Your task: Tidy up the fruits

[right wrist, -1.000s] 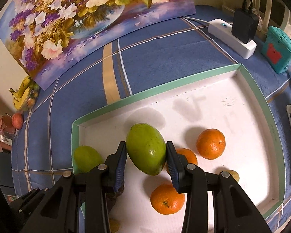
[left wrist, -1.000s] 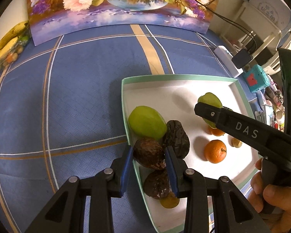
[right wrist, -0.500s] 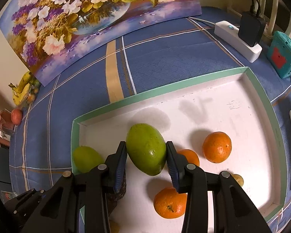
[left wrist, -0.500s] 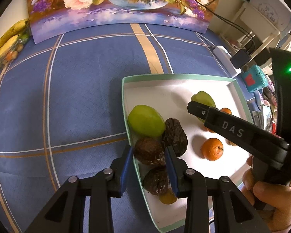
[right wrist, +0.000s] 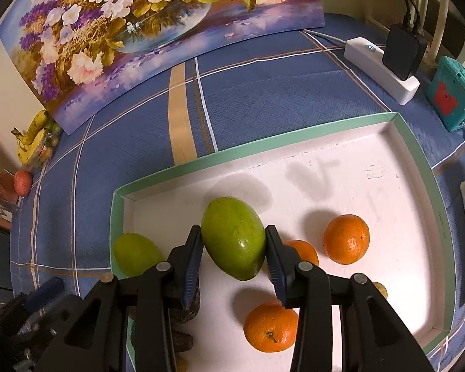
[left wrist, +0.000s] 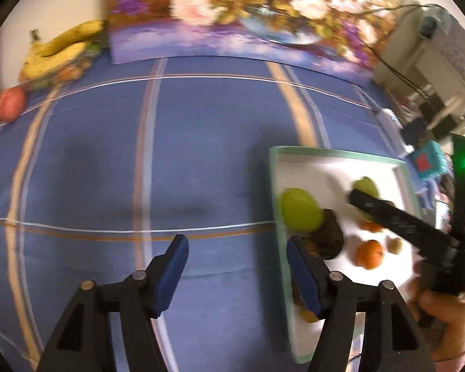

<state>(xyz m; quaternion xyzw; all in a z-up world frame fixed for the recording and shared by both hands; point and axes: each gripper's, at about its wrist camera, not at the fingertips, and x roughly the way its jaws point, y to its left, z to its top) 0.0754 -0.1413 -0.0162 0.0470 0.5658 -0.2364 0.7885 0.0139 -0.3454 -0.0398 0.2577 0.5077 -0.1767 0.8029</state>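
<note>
A white tray with a green rim [right wrist: 263, 145] lies on the blue checked cloth. My right gripper [right wrist: 234, 232] is shut on a green mango [right wrist: 232, 238], held just above the tray floor. Around it lie three oranges [right wrist: 346, 238], a second green mango [right wrist: 135, 255] and dark wrinkled fruits [right wrist: 192, 307] in the tray's near left corner. My left gripper [left wrist: 237, 248] hangs over the cloth at the tray's left rim [left wrist: 274, 186]; its jaws are opening and nothing is between them. The dark fruits [left wrist: 327, 232] lie just beyond its right finger.
A flower painting [right wrist: 139, 31] leans at the back. Bananas [left wrist: 62, 46] and a red apple [left wrist: 11, 107] sit at the far left. A white power strip with a black plug [right wrist: 381, 68] and a teal box [right wrist: 452, 93] stand right of the tray.
My left gripper let go of the dark fruit, opened wide and swung left off the tray to over the cloth. The right gripper kept still with the mango.
</note>
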